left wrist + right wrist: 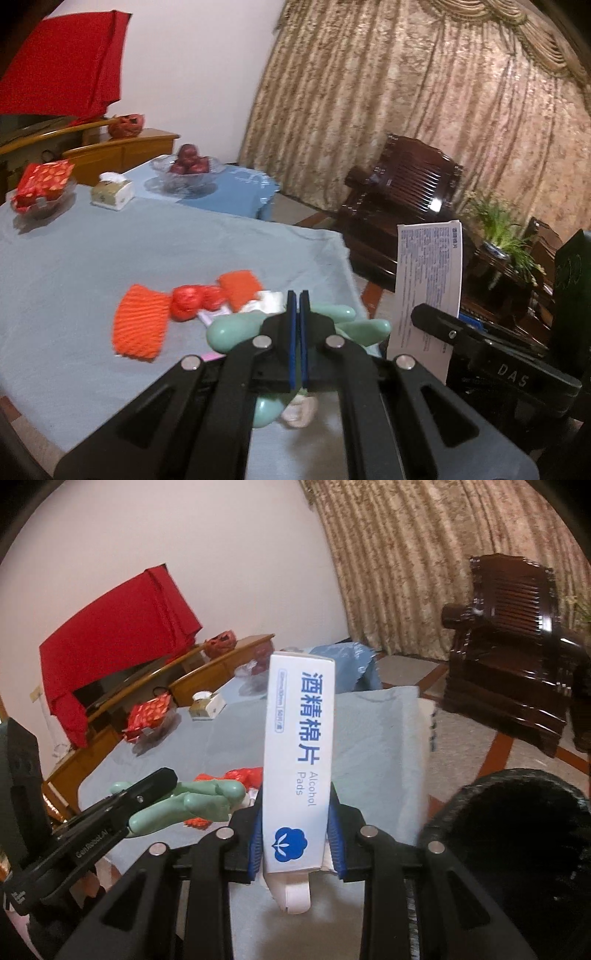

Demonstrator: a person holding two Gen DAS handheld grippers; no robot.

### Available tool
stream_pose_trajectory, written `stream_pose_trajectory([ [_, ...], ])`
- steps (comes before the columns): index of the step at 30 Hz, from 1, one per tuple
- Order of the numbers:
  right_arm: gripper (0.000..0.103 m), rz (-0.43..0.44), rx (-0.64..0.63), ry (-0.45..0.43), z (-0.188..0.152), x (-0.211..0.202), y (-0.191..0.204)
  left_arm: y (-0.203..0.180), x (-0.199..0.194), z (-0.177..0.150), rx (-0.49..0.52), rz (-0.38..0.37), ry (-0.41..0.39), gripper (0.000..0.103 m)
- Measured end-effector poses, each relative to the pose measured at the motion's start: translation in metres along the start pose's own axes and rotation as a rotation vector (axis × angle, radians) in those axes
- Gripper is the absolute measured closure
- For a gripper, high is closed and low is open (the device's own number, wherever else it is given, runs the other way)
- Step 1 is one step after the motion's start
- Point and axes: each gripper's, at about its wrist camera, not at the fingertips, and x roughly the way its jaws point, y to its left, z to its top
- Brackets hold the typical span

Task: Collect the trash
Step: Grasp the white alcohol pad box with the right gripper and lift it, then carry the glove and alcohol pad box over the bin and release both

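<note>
My left gripper (298,295) is shut on a mint-green, finger-shaped rubbery thing (221,332) and holds it above the blue-grey tablecloth (74,266). From the right wrist view the same gripper (162,779) shows with the green thing (207,797) sticking out past it. My right gripper (296,792) is shut on a white alcohol-pads box (299,738), held upright; that box (428,273) also stands to the right in the left wrist view. On the cloth lie two orange foam nets (138,321), a crumpled red wrapper (192,302) and white tissue (269,301).
At the far end of the table are a tissue box (112,192), a glass bowl of apples (188,166) and a dish with red packets (42,184). A dark wooden armchair (399,199) stands beyond the table's right edge. A black rounded object (517,849) fills the lower right.
</note>
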Motion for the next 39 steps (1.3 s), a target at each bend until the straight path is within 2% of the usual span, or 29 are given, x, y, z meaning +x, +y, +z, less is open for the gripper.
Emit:
stream_pose_trajectory([
  [12,0.074,-0.176,0.044,-0.036,-0.011,-0.06,-0.065,-0.085,0.027,-0.007,0.077,-0.161,0.031,0.102],
  [23,0.074,-0.361,0.117,0.005,-0.044,-0.097,-0.137,-0.154,0.063,-0.039,0.151,-0.303,0.118,0.102],
  [29,0.074,-0.436,0.178,0.062,-0.071,-0.1,-0.177,-0.185,0.088,-0.063,0.198,-0.35,0.173,0.102],
  [35,0.073,-0.473,0.221,0.101,-0.087,-0.098,-0.204,-0.201,0.117,-0.083,0.215,-0.368,0.24,0.102],
  [38,0.069,-0.499,0.235,0.117,-0.092,-0.096,-0.213,-0.206,0.127,-0.089,0.217,-0.378,0.268,0.097],
  [39,0.061,-0.506,0.239,0.119,-0.094,-0.096,-0.214,-0.205,0.128,-0.089,0.214,-0.378,0.272,0.091],
])
